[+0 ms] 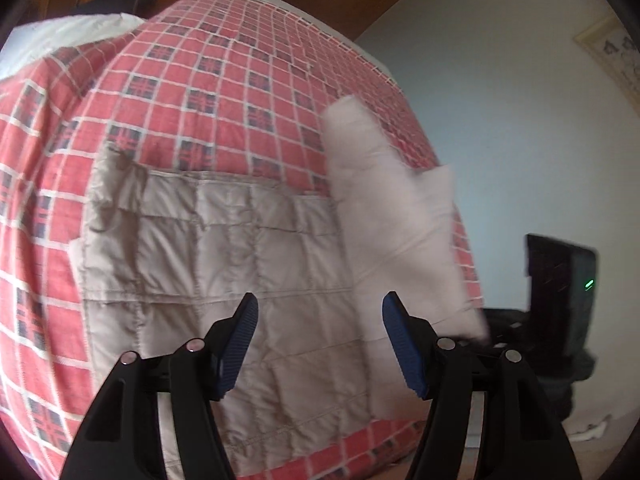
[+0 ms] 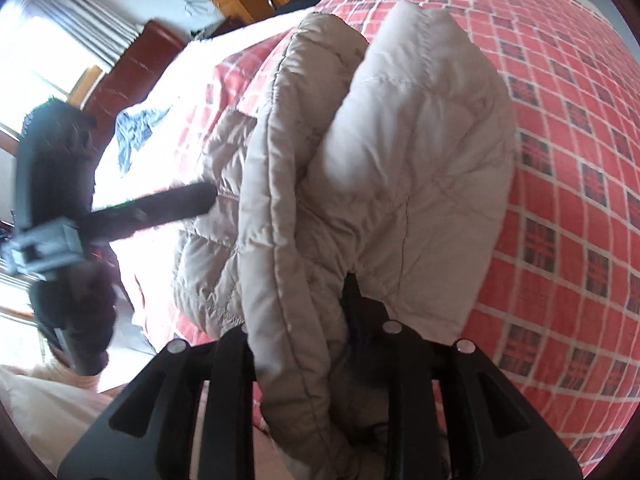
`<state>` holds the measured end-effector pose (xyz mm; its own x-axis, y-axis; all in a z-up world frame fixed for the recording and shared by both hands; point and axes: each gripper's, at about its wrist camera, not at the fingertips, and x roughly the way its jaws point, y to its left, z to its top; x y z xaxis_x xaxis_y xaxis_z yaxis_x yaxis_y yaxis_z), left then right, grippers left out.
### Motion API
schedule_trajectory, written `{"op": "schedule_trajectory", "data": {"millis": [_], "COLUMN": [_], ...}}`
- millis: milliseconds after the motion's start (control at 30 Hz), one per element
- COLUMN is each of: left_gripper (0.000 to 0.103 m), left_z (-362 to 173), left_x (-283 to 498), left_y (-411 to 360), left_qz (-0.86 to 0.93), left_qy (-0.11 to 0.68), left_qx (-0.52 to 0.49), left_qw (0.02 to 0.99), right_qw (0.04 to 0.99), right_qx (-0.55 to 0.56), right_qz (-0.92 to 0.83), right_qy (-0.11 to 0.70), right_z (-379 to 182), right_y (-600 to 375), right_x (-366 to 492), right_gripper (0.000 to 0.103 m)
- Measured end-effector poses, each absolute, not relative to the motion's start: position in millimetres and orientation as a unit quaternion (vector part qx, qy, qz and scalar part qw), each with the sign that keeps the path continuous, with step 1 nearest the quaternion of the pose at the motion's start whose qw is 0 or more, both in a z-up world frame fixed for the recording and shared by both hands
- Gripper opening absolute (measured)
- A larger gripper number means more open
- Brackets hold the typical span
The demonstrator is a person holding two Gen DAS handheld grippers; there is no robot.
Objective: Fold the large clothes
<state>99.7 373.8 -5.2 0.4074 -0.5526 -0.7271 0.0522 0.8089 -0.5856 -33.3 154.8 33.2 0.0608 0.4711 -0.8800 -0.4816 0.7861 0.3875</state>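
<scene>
Folding a quilted beige jacket (image 1: 224, 264) on a bed covered in a red checked bedspread (image 1: 224, 80).

On the left, we are holding the left gripper (image 1: 320, 340) above the flat quilted body of the jacket, its blue-padded fingers (image 1: 240, 344) standing apart and gripping nothing. To the right, we are lifting a puffy section of the jacket (a sleeve or side panel, we judge) with the right gripper (image 2: 316, 344), whose fingers are clamped on a bunched fold of the fabric. To do this step well, we are judging it best to carry the raised part across the body, keep its edge straight, and press the flat panel down with the free gripper so nothing slides.
</scene>
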Motion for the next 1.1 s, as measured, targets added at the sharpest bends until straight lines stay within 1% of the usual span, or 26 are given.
{"op": "schedule_trajectory", "data": {"millis": [100, 300, 333, 400, 533, 567, 600, 667, 767, 900, 967, 1067, 1100], "left_gripper": [0.07, 0.071, 0.072, 0.073, 0.071, 0.068, 0.063, 0.045, 0.03, 0.024, 0.022, 0.02, 0.02], "left_z": [-7.9, -31.9, -36.2, -46.0, -64.4, -66.5, -68.7, -71.8, -71.1, -73.7, -78.5, -82.4, -83.1], "left_x": [111.4, 134.6, 138.2, 146.7, 160.1, 162.8, 163.1, 166.1, 168.2, 170.8, 170.1, 165.7, 165.5], "left_y": [368.9, 352.2, 348.6, 341.7, 332.4, 329.3, 326.2, 323.1, 322.1, 323.8, 329.6, 338.9, 339.6], "left_qz": [-0.209, -0.226, -0.229, -0.224, -0.221, -0.221, -0.219, -0.224, -0.235, -0.247, -0.252, -0.258, -0.26], "left_qy": [0.511, 0.546, 0.553, 0.568, 0.587, 0.586, 0.585, 0.584, 0.574, 0.565, 0.562, 0.556, 0.554], "left_qx": [-0.261, -0.253, -0.246, -0.227, -0.23, -0.23, -0.231, -0.242, -0.255, -0.258, -0.264, -0.27, -0.271], "left_qw": [0.792, 0.766, 0.762, 0.759, 0.745, 0.745, 0.746, 0.742, 0.742, 0.744, 0.742, 0.742, 0.742], "right_qw": [0.725, 0.719, 0.719, 0.72, 0.723, 0.724, 0.724, 0.725, 0.728, 0.729, 0.741, 0.756, 0.757], "right_qx": [-0.013, -0.007, -0.004, 0.005, 0.004, 0.006, 0.011, 0.028, 0.055, 0.113, 0.123, 0.131, 0.143], "right_qz": [0.331, 0.342, 0.346, 0.355, 0.367, 0.369, 0.37, 0.38, 0.39, 0.405, 0.385, 0.34, 0.319], "right_qy": [0.604, 0.605, 0.602, 0.597, 0.585, 0.583, 0.581, 0.574, 0.561, 0.54, 0.537, 0.543, 0.552], "right_z": [21.9, -1.5, -3.0, -4.0, -1.3, 0.1, 1.6, 9.6, 30.6, 58.3, 65.8, 60.4, 51.0], "right_y": [171.7, 191.0, 192.7, 191.2, 187.1, 186.1, 185.7, 178.3, 165.0, 125.1, 104.3, 81.1, 72.0], "right_x": [-37.0, -29.4, -30.1, -29.7, -32.0, -32.1, -33.3, -33.1, -34.9, -35.5, -32.2, -29.0, -24.5], "right_gripper": [0.031, 0.041, 0.042, 0.047, 0.05, 0.051, 0.053, 0.055, 0.059, 0.064, 0.064, 0.065, 0.065]}}
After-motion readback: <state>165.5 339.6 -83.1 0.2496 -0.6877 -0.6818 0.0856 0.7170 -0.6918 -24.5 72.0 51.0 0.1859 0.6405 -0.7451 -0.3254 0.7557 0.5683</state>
